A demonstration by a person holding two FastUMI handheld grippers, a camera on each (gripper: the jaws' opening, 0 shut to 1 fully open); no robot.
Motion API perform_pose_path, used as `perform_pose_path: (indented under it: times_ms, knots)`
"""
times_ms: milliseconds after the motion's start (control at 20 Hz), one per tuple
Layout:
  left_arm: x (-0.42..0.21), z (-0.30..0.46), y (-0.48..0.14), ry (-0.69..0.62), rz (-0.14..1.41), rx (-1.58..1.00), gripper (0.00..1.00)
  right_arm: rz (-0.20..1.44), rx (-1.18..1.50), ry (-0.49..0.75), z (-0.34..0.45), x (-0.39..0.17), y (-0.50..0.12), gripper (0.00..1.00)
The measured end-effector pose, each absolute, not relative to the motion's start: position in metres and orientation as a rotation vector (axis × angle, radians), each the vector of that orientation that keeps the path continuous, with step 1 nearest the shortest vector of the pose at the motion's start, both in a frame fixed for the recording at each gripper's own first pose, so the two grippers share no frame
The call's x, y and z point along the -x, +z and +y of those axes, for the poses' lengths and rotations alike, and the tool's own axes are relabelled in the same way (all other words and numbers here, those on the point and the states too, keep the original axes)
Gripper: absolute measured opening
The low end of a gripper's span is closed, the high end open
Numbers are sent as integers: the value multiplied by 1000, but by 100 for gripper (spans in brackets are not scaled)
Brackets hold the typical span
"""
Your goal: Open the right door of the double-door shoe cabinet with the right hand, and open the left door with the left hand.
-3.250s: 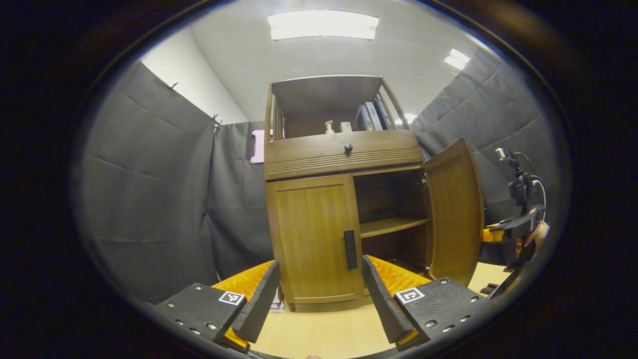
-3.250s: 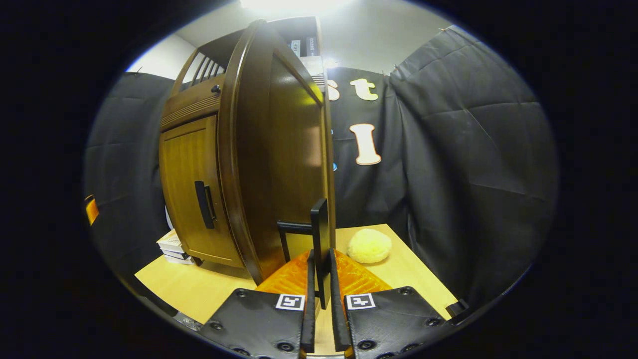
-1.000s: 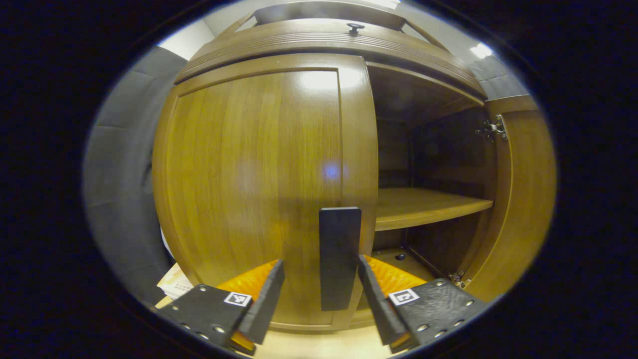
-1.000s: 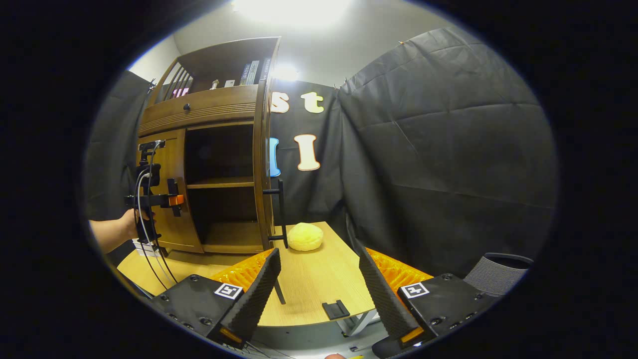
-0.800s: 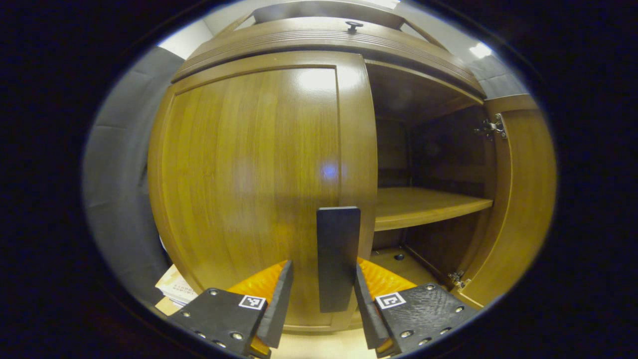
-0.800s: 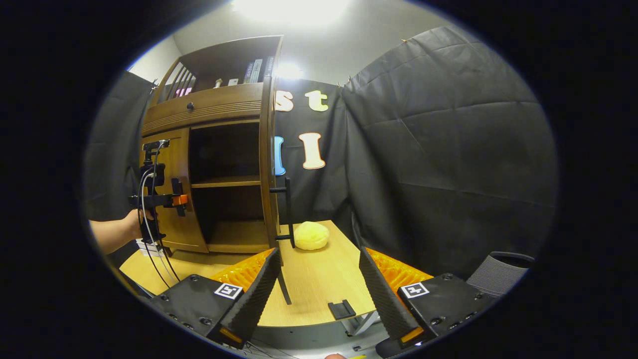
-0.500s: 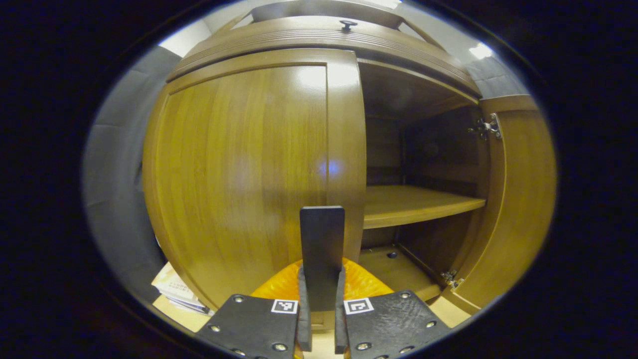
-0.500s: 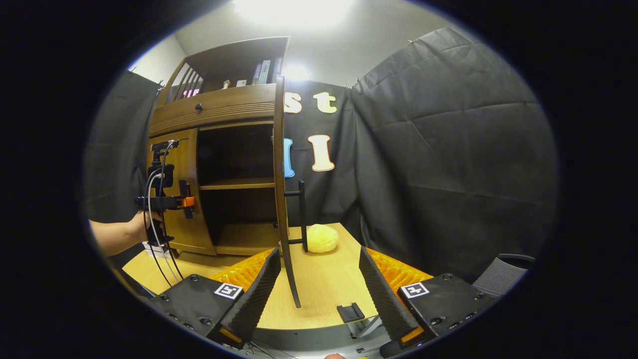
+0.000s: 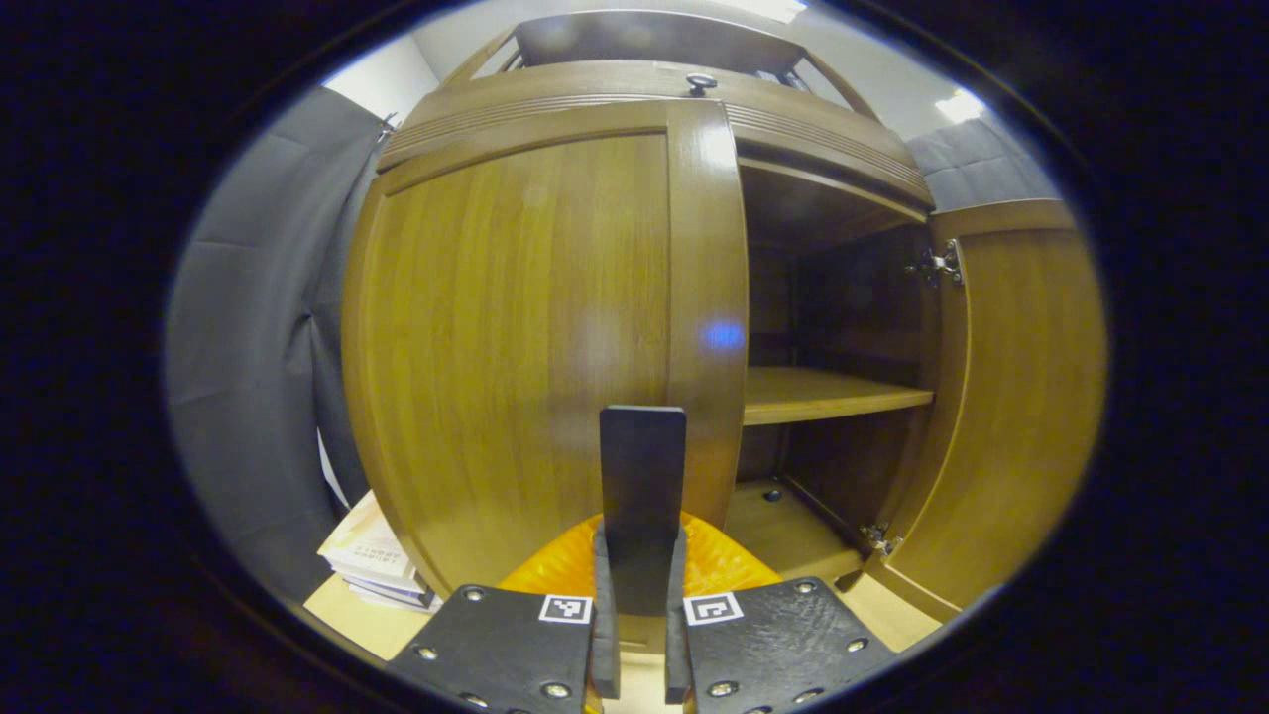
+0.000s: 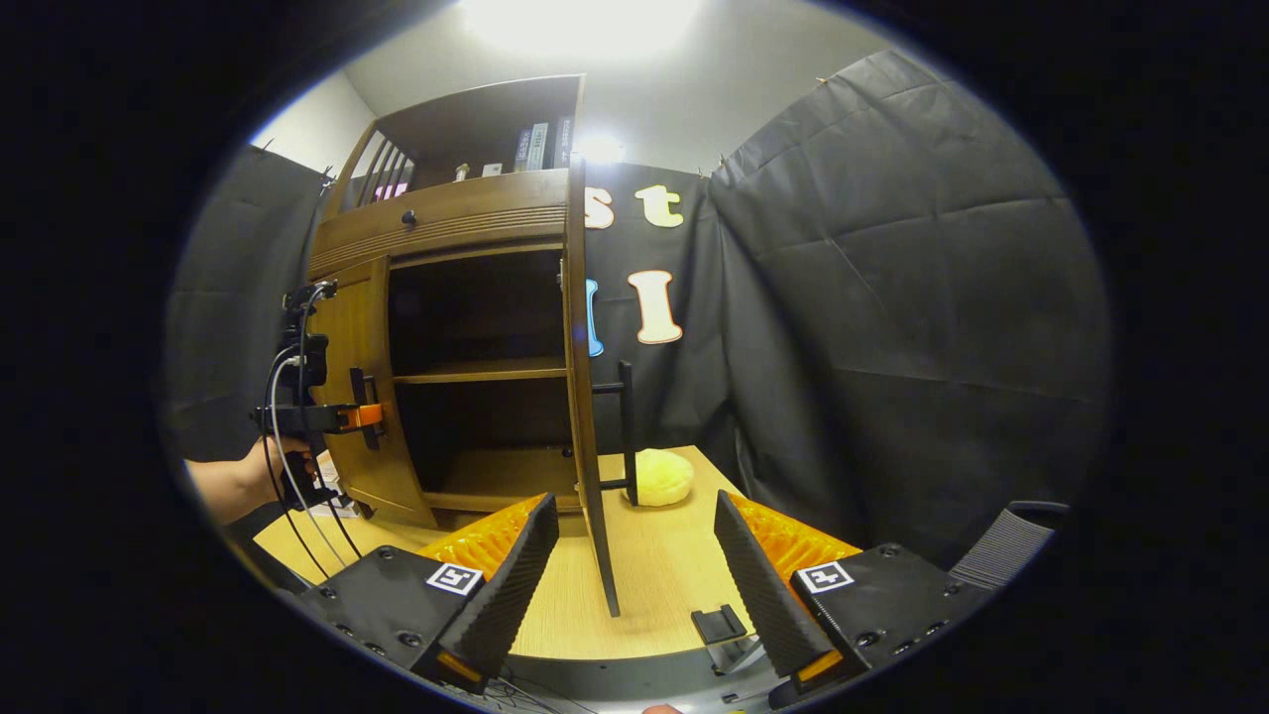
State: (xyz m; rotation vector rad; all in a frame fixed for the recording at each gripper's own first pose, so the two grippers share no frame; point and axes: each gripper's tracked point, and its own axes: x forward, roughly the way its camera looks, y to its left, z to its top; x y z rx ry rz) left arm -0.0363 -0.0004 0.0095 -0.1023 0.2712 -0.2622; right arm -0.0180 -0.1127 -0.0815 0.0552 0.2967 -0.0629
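left gripper [image 9: 635, 635]: jaws now clamped on the left door handle [image 9: 642, 476] | left door [image 9: 535, 337] being swung outward | right door [image 10: 585, 397] already open | right gripper [image 10: 634, 565]: jaws wide, empty

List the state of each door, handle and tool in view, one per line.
right door: swung wide open
left door: barely ajar
left door handle: clamped between the tool's fingers
left tool: shut on the handle
right tool: open, holding nothing
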Motion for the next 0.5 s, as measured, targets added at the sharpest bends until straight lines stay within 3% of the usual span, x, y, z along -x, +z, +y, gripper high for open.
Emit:
perform_pose_path:
  times_ms: [50,200,500]
  knots:
    - [36,1,12,-262,271,105,17,296,-58,-54,-109,16,-81,99]
    - [36,3,19,-262,272,109,22,294,-63,-24,-96,13,-84,96]
    - [31,3,18,-249,279,115,19,288,-66,36,-73,3,-84,99]
